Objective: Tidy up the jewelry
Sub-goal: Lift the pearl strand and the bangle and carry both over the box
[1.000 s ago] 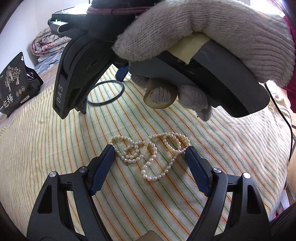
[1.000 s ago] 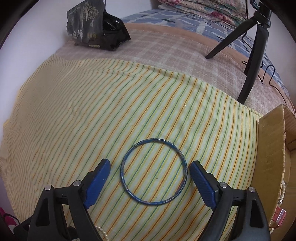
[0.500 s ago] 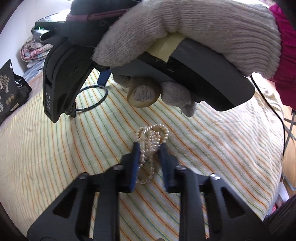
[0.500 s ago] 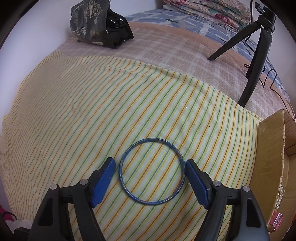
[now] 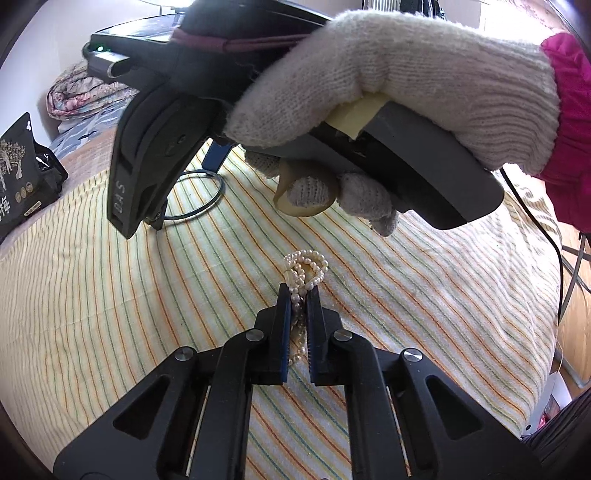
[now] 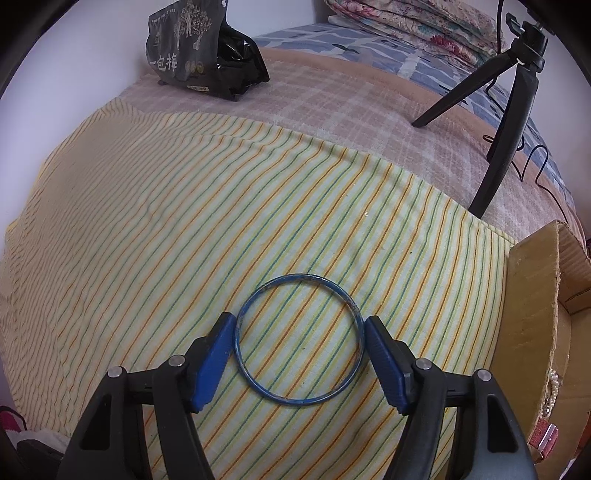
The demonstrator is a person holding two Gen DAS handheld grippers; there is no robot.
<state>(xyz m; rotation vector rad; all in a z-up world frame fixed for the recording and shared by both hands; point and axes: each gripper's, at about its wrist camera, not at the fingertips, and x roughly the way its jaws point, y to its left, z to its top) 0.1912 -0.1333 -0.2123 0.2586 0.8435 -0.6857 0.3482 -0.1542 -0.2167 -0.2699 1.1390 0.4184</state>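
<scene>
A white pearl necklace (image 5: 306, 266) lies bunched on the striped cloth. My left gripper (image 5: 298, 295) is shut on the pearl necklace, with a loop of pearls sticking out past the fingertips. A blue bangle (image 6: 298, 339) lies flat on the cloth, and also shows in the left wrist view (image 5: 201, 197). My right gripper (image 6: 299, 334) straddles the bangle, its blue pads touching or almost touching the ring's two sides. In the left wrist view the right gripper body, held by a gloved hand (image 5: 406, 77), hangs over the bangle.
A cardboard box (image 6: 535, 317) stands at the right, with pearls on its edge (image 6: 552, 387). A black snack bag (image 6: 199, 48) sits at the far left. A black tripod (image 6: 506, 110) stands at the back right. Folded quilts (image 6: 413, 22) lie behind.
My left gripper closed from wide open onto the pearl necklace, bunching it between the pads. My right gripper lowered around the bangle and narrowed until its pads meet the ring's sides.
</scene>
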